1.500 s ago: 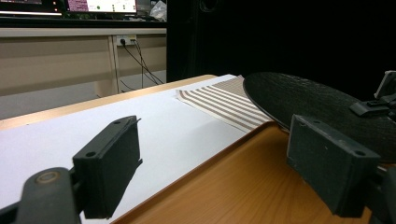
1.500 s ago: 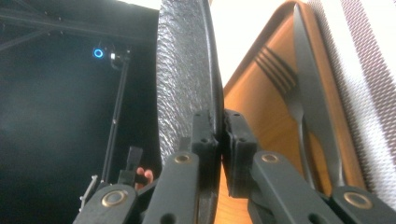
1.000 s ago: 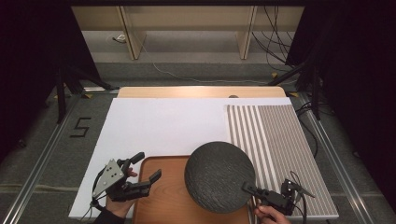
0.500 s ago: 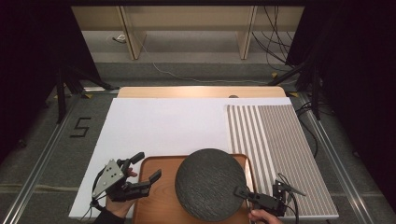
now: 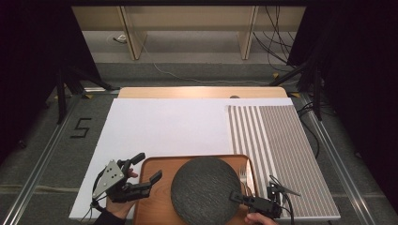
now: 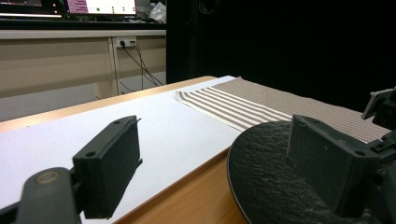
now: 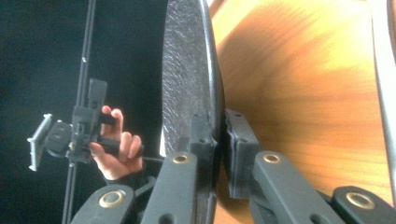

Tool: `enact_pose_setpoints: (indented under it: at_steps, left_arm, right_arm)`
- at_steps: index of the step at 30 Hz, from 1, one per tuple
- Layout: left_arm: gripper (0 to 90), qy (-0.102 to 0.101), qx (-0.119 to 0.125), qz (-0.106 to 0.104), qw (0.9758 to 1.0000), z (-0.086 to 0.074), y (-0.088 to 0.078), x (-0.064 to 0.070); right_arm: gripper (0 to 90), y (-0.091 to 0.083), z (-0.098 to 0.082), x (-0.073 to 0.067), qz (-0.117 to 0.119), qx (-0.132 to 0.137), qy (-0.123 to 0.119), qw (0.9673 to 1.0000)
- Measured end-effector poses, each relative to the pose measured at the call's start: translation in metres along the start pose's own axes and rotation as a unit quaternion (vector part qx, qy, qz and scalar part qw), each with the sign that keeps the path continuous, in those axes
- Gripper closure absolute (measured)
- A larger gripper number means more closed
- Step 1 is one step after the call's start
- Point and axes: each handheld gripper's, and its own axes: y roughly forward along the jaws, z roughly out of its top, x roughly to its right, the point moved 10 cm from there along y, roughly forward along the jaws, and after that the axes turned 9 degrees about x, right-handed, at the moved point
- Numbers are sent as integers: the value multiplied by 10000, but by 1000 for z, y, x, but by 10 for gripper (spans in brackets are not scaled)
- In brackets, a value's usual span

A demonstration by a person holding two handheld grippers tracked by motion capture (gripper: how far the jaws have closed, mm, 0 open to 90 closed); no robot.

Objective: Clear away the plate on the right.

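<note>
Right now my right hand-held gripper (image 5: 237,197) is clamped on the near edge of the plate (image 5: 206,190), one black pad on its top face and the other beneath, as the right gripper view shows close up (image 7: 217,135). That plate is a round, dark grey disc with a rough, pebbled, slate-like surface and a thin rim (image 7: 187,70). It sits over the tray (image 5: 155,166), covering most of its right half. From my right gripper view the plate stands edge-on with the wood just behind it, and I cannot tell whether it touches the tray.

The tray is a rectangle of warm orange-brown wood with rounded corners, a low raised lip and a smooth, faintly glossy grain (image 7: 303,84). A metal fork (image 5: 243,176) lies in it just right of the plate, tines pointing away from me.

My left hand-held gripper (image 5: 149,168) hangs over the tray's left edge with its jaws wide apart and nothing between them; its blocky black pads look matte and square-cornered (image 6: 108,168).

Under the tray, a smooth white sheet (image 5: 178,126) covers the pale wooden tabletop (image 5: 197,92). Beside it on the right lies a woven, rectangular mat (image 5: 277,140), striped brown and white on its left part and a plain fine weave on the rest.
</note>
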Motion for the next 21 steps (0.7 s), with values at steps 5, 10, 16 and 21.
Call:
enact_pose_setpoints:
  at_steps: [5, 10, 16, 21]
  left_arm:
    - [170, 4, -4, -3, 10000, 0, 0, 0]
    - [170, 0, -1, -6, 10000, 0, 0, 0]
    - [170, 1, -7, -7, 10000, 0, 0, 0]
    - [170, 5, -8, -9, 10000, 0, 0, 0]
  right_arm:
    - [838, 3, -3, 2, -96, -56, 2, 9999]
    - [838, 4, -3, 5, -197, -70, -20, 9998]
    - [832, 7, -4, 7, -307, -83, -92, 9995]
    - [832, 8, -6, 8, -312, -138, -67, 9994]
